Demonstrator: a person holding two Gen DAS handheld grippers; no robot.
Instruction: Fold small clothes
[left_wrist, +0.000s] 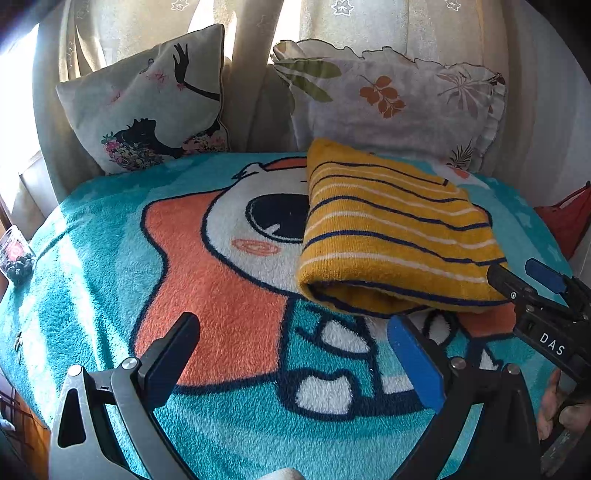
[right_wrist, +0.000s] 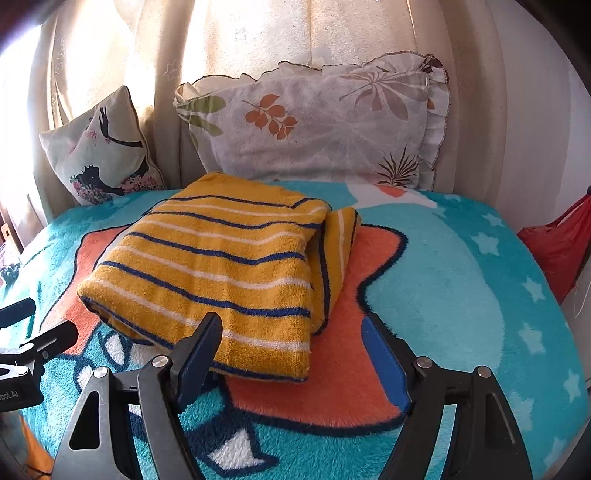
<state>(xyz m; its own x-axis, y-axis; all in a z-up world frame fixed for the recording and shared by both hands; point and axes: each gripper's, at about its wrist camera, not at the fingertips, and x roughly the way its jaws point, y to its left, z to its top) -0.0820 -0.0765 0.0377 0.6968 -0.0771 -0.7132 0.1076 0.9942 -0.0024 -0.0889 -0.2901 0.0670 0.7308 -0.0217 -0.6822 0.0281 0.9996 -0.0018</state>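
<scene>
The right gripper (right_wrist: 291, 354) is seen with jaws spread wide and nothing clamped; the near right corner of the folded yellow striped garment (right_wrist: 218, 266) lies between its fingers, the left finger (right_wrist: 201, 354) overlapping the cloth edge, though actual contact cannot be told. The blue-padded right finger (right_wrist: 384, 365) stands clear over an orange patch of the fleece blanket (right_wrist: 461, 295). The left gripper (left_wrist: 291, 354) is likewise spread and empty, held over bare blanket, with the garment (left_wrist: 391, 236) lying at about 1 o'clock from it, its folded edge just beyond the blue pad (left_wrist: 413, 362). In the left wrist view the right gripper's tips (left_wrist: 517, 280) are noted at 3 o'clock, at the garment's near right corner. The garment is found folded into a thick rectangle, with a lower layer showing out at its right side, on the cartoon-printed blanket. Beyond it, at 12 o'clock, a leaf-print pillow (right_wrist: 314, 125) is propped against the curtain (right_wrist: 295, 33); a cushion with a dark figure print (right_wrist: 99, 155) is noted at 10 o'clock. A red cloth (right_wrist: 561, 240) is seen at 3 o'clock, off the blanket's edge.
</scene>
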